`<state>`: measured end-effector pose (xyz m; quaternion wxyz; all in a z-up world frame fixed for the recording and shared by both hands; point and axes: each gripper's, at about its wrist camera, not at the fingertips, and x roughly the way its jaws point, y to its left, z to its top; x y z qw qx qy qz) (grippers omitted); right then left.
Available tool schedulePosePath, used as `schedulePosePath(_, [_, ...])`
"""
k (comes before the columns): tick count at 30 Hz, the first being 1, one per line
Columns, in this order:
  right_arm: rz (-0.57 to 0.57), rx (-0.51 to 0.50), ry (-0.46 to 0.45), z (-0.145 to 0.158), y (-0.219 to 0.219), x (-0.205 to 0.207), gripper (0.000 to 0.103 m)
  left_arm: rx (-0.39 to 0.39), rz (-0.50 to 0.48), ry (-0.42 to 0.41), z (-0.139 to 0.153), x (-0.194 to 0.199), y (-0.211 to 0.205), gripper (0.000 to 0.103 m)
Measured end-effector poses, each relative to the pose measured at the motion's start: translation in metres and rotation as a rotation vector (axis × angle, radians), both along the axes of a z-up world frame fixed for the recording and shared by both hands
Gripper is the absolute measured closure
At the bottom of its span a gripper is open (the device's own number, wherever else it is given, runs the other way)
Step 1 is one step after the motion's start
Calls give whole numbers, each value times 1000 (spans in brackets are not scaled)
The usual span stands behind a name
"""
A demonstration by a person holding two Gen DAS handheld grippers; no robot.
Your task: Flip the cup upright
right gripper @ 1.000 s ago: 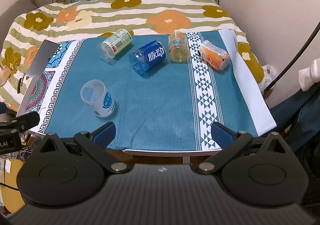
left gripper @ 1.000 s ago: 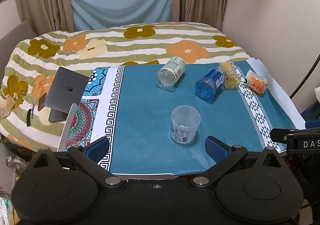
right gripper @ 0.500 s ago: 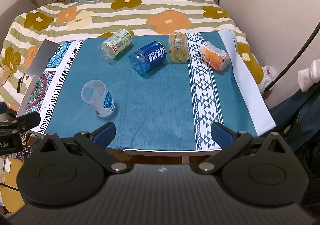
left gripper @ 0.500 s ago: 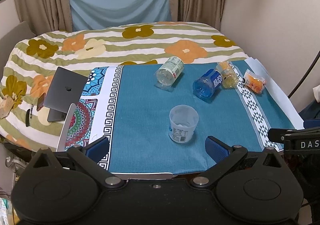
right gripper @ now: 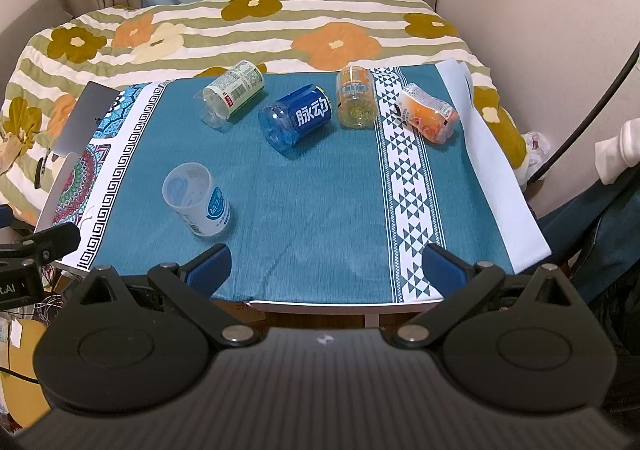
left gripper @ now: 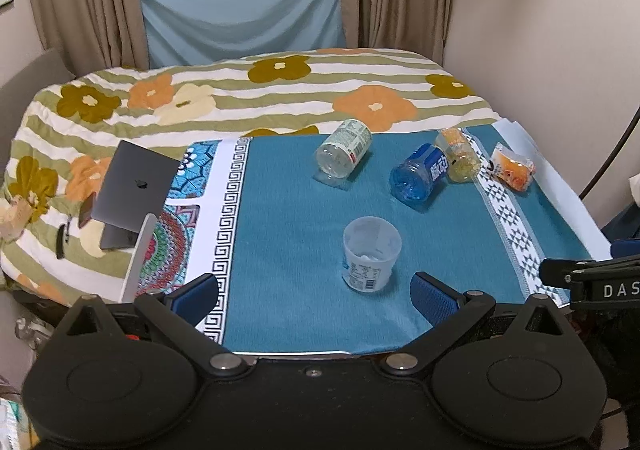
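Left wrist view, left to right: laptop (left gripper: 132, 186) at mid-left on the bed; left gripper (left gripper: 316, 290) at the bottom edge, jaws apart and empty; cup (left gripper: 371, 254) standing upright, mouth up, at centre on the tablecloth (left gripper: 288, 218); four bottles lying across the upper right. Right wrist view: cup (right gripper: 198, 200) at lower left; blue bottle (right gripper: 296, 117) at upper centre; right gripper (right gripper: 326, 268) at bottom, jaws apart, empty.
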<state>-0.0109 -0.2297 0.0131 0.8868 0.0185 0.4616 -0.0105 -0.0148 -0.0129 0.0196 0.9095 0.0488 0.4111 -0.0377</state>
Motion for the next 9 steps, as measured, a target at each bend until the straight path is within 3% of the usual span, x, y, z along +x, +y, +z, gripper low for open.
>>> schedulePosePath(9, [-1, 1, -1, 0, 1, 0, 0, -21, 15, -3, 0, 2, 5, 0])
